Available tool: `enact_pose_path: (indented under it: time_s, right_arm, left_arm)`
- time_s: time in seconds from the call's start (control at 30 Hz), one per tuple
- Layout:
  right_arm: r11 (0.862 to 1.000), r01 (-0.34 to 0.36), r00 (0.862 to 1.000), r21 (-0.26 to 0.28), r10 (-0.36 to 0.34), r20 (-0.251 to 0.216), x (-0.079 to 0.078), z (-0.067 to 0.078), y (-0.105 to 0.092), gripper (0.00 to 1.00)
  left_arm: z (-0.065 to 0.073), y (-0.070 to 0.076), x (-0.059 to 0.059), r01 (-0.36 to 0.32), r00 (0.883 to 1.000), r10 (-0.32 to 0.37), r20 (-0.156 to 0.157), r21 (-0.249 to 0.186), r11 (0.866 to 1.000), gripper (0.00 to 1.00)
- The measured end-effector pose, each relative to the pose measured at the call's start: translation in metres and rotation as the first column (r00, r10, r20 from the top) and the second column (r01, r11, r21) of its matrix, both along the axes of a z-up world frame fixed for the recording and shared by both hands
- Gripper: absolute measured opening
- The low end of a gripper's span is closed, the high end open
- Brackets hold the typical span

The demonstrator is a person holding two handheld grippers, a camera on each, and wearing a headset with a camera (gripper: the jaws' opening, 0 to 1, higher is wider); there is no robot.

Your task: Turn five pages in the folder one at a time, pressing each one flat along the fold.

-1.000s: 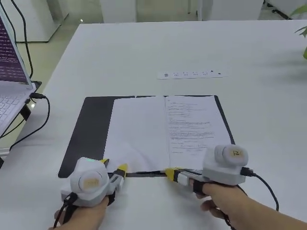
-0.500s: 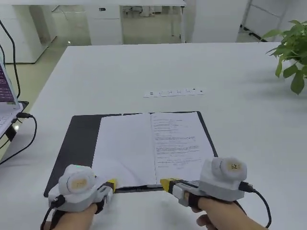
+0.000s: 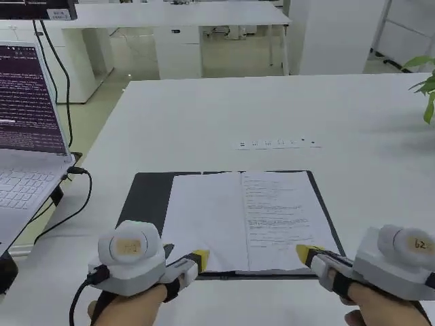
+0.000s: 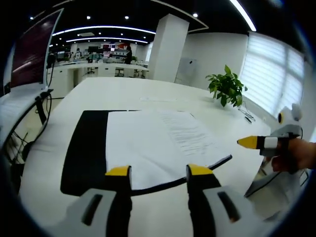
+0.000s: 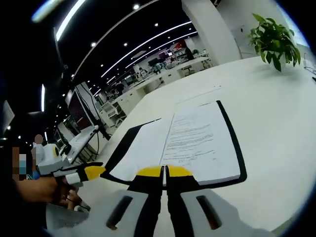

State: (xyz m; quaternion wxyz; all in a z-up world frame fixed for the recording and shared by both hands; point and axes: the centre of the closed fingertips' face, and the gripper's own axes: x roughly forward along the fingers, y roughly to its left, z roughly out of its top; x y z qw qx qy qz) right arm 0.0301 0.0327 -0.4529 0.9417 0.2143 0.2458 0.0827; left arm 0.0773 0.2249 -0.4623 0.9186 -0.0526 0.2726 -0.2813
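Squarely on the white table (image 3: 204,109) lies the open folder (image 3: 146,197) – black cover flat, a blank page (image 3: 204,217) on the left of the fold and a printed page (image 3: 279,210) on the right. A laptop (image 3: 27,136) sits at the table's left edge with its screen lit, well apart from the folder.

Both grippers hover at the folder's near edge. The left gripper (image 3: 197,258) points at the near edge of the blank page; in its own view its jaws stand spread with nothing between them, and the folder's near edge runs just beyond the yellow fingertips (image 4: 118,171). Whether they touch the cover cannot be told. The right gripper (image 3: 304,252) is by the folder's near right corner – its jaws are pressed together, empty, and the printed page begins just past the fingertips (image 5: 180,171).

A potted plant (image 3: 425,85) shows at the right edge, and a white power strip (image 3: 275,143) lies beyond the folder's far edge.
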Motion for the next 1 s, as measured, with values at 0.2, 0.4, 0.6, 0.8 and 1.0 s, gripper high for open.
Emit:
enact_pose_path:
  time_s: [0.2,0.4,0.6,0.8,1.0]
  right_arm:
    - [0.998,0.032,0.999,-0.062,-0.03,0.031,-0.009,0.014,-0.025,0.18]
    - [0.991,0.03,0.998,-0.13,-0.023,0.061,-0.014,0.026,-0.041,0.35]
    - [0.984,0.03,0.997,-0.175,-0.016,0.076,-0.019,0.031,-0.052,0.46]
    - [0.972,0.025,0.997,-0.233,-0.007,0.075,-0.023,0.03,-0.062,0.69]
    - [0.962,0.02,0.997,-0.271,0.002,0.08,-0.029,0.031,-0.069,0.9]
  left_arm:
    - [0.028,0.011,-0.003,-0.056,0.997,0.059,0.052,-0.058,0.997,0.62]
    - [0.034,0.024,-0.007,-0.087,0.994,0.09,0.061,-0.046,0.995,0.77]
    - [0.039,0.03,-0.013,-0.126,0.989,0.13,0.065,-0.065,0.99,0.91]
    - [0.042,0.031,-0.022,-0.123,0.989,0.126,0.077,-0.046,0.991,0.99]
    - [0.046,0.04,-0.029,-0.134,0.986,0.137,0.093,-0.033,0.99,0.99]
